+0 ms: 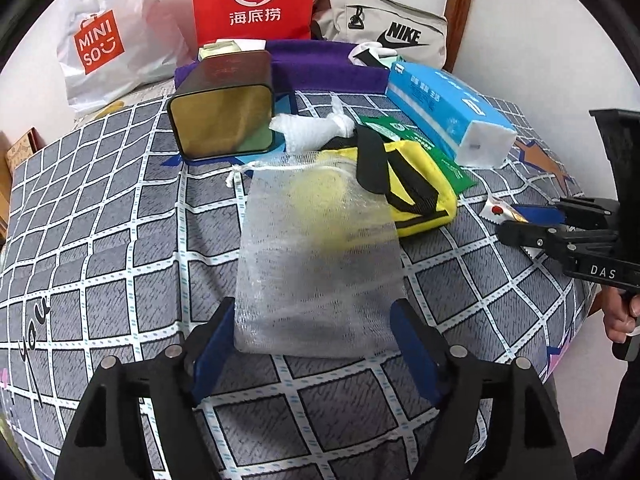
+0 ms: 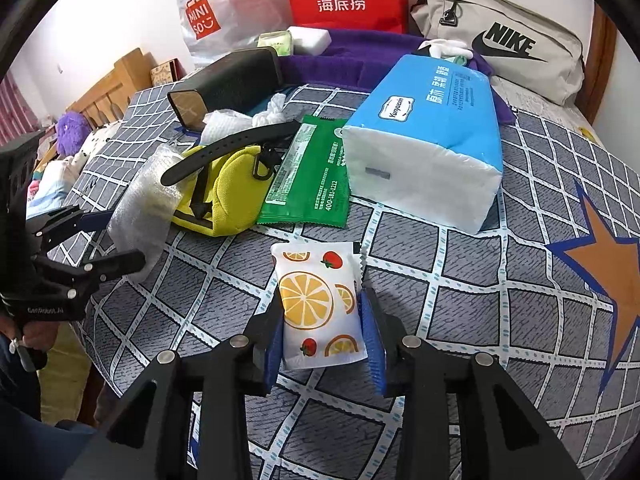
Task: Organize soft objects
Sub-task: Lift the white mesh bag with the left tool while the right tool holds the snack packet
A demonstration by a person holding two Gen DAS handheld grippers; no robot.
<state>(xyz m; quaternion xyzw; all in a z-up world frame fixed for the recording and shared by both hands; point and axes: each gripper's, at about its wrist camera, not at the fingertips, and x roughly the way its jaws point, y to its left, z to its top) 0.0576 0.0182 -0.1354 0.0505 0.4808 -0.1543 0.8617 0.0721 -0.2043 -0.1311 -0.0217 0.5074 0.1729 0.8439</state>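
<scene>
A translucent white mesh drawstring pouch (image 1: 316, 256) lies on the grid-patterned bed, its top over a yellow pouch with black straps (image 1: 416, 192). My left gripper (image 1: 316, 344) is open, its blue pads on either side of the mesh pouch's lower end. It also shows in the right wrist view (image 2: 144, 204). A white packet printed with lemons and strawberries (image 2: 320, 304) sits between the blue pads of my right gripper (image 2: 320, 340), whose jaws press its sides. The right gripper shows in the left wrist view (image 1: 532, 220).
A green wipes pack (image 2: 312, 176), blue tissue pack (image 2: 424, 148), dark tin (image 1: 224, 112), knotted white net (image 1: 316, 128) and purple cloth (image 1: 328, 68) lie behind. Miniso bag (image 1: 100, 40), red Hi bag (image 1: 252, 0) and Nike bag (image 2: 504, 40) line the wall.
</scene>
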